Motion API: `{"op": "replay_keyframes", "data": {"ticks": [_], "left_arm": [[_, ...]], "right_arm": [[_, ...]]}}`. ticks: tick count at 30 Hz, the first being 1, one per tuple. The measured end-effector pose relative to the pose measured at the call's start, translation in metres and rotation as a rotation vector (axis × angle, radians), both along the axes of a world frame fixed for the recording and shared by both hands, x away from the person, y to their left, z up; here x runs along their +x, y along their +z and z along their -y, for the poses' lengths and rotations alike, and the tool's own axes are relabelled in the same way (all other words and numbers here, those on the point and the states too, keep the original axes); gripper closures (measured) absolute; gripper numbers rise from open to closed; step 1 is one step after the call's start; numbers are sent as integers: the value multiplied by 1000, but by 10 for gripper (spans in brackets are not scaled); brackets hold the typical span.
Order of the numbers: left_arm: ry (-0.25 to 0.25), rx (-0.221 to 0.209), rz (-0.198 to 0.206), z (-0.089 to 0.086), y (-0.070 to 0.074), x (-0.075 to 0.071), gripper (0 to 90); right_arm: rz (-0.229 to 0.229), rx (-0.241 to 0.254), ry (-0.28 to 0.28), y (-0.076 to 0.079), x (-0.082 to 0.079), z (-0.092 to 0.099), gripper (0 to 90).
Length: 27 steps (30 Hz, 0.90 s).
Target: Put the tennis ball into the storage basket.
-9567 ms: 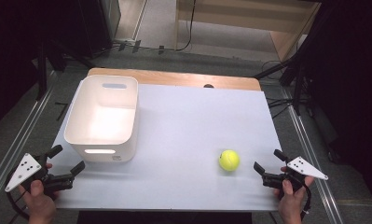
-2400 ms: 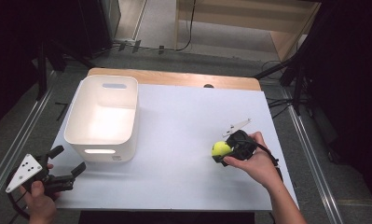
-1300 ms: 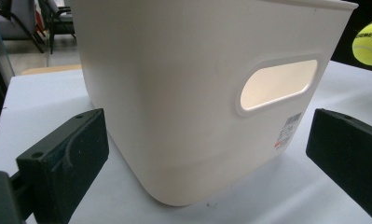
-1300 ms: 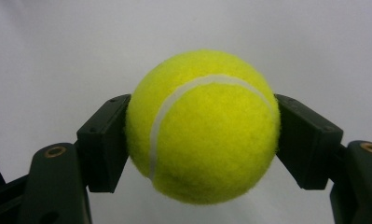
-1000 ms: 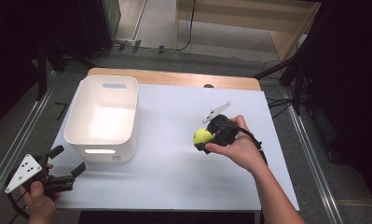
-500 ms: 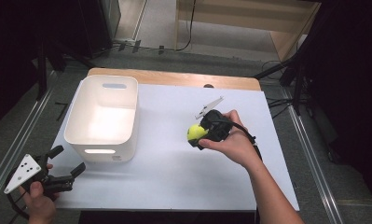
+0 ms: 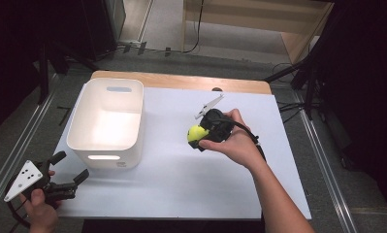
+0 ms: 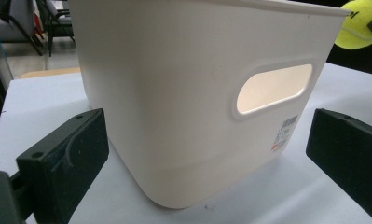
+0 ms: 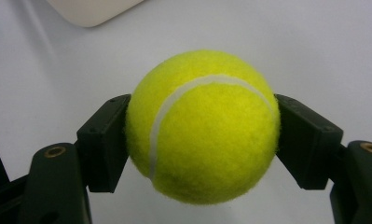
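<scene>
A yellow tennis ball (image 7: 197, 133) is held above the middle of the white table, with my right gripper (image 7: 201, 137) shut on it. In the right gripper view the tennis ball (image 9: 202, 125) sits squeezed between both black jaws. A white plastic bin (image 7: 108, 121) with a handle slot stands on the table's left side, to the left of the ball. My left gripper (image 7: 69, 171) rests open at the near left corner, just in front of the bin (image 8: 197, 88). The tennis ball (image 8: 361, 24) shows past the bin's top right corner in the left gripper view.
The white table top (image 7: 181, 184) has a wooden strip (image 7: 181, 81) along its far edge. Metal rails (image 7: 322, 150) run down both sides. Cables and dark stands lie on the floor beyond the table.
My right gripper closed on the ball at the near right, lifted it and has carried it left and away from me toward the bin. The left gripper has stayed put.
</scene>
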<state>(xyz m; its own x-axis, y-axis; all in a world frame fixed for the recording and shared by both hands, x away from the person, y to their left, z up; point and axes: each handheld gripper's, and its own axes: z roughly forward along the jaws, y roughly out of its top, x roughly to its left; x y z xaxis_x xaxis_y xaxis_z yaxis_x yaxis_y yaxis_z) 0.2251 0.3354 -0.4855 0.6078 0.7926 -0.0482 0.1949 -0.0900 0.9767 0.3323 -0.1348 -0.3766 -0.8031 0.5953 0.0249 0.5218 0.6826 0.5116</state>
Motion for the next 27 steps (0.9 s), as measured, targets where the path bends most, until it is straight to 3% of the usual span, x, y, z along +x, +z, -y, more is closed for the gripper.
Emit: {"op": "replay_keyframes", "data": {"ticks": [27], "left_arm": [[-2,-9,5,1,0,0,0]], "right_arm": [[30,0,74,21,16,-42,244]]}}
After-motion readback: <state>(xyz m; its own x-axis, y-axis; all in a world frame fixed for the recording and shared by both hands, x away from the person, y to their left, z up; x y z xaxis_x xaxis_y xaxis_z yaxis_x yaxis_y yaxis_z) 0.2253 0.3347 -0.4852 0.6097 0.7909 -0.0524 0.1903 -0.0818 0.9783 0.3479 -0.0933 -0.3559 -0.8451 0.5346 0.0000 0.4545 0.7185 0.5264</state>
